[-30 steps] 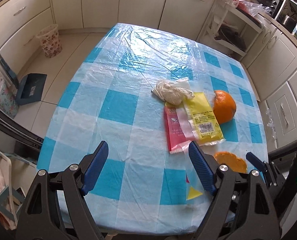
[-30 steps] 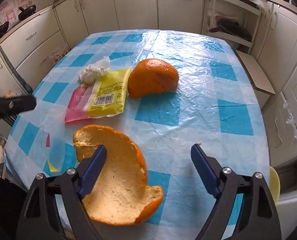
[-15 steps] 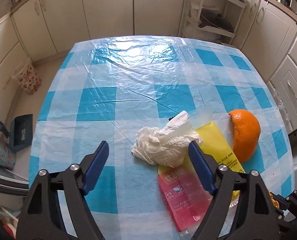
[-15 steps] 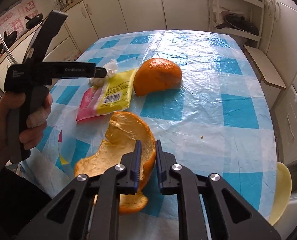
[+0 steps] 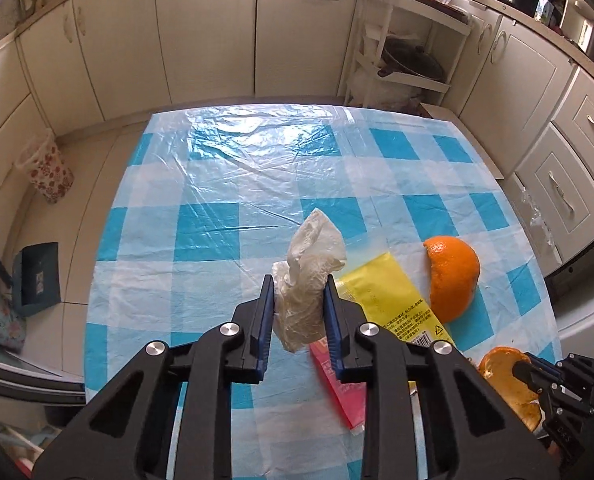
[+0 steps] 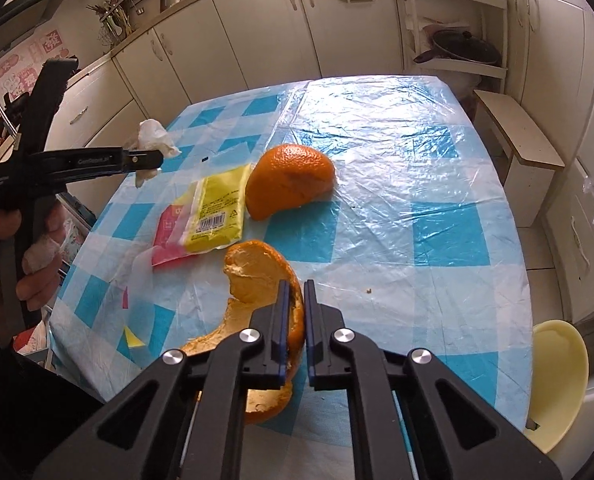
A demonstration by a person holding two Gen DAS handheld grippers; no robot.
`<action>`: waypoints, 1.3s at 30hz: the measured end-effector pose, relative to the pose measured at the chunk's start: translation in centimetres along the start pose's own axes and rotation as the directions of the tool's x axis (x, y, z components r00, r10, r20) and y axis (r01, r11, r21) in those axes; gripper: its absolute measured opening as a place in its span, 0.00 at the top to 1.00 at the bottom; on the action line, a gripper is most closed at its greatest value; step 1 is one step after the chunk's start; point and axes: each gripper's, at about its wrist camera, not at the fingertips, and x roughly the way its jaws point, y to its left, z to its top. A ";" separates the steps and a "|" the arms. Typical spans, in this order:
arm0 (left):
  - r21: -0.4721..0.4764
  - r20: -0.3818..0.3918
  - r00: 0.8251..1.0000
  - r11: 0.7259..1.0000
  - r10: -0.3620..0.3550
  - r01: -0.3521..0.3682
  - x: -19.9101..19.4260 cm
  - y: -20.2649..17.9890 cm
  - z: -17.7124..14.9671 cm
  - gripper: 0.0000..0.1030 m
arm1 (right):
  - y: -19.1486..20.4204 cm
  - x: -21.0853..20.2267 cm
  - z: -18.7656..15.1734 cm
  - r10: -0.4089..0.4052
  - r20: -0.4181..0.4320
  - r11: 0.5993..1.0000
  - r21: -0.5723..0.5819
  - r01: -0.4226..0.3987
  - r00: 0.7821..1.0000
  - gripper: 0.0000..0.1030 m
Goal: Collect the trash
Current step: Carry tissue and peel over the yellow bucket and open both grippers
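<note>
Two hand-held grippers worked: the left hand-held gripper [image 5: 299,300] was closing on crumpled tissue [image 5: 307,284], the right hand-held gripper [image 6: 294,312] pinching orange peel [image 6: 257,280]; firm grips should prevent drops.

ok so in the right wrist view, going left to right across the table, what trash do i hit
crumpled white tissue clamped in the left hand-held gripper → pink plastic sachet → yellow plastic wrapper with a barcode → domed orange peel half
</note>
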 end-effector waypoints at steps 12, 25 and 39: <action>0.069 0.081 0.978 0.980 -0.192 0.186 -5.9 -6.5 -1.2 0.79 | -4.3 -5.1 -0.3 -0.076 0.125 0.995 0.076 0.067 0.989 0.93; 0.261 -0.026 0.930 0.896 -0.366 0.360 -5.6 -23.6 -4.9 0.79 | -16.2 -12.8 -4.6 -0.309 0.177 0.923 0.293 0.249 0.935 0.93; 0.300 -0.217 0.894 0.845 -0.392 0.443 0.2 -40.2 -11.7 0.78 | -23.7 -17.1 -5.1 -0.360 0.227 0.842 0.497 0.210 0.905 0.43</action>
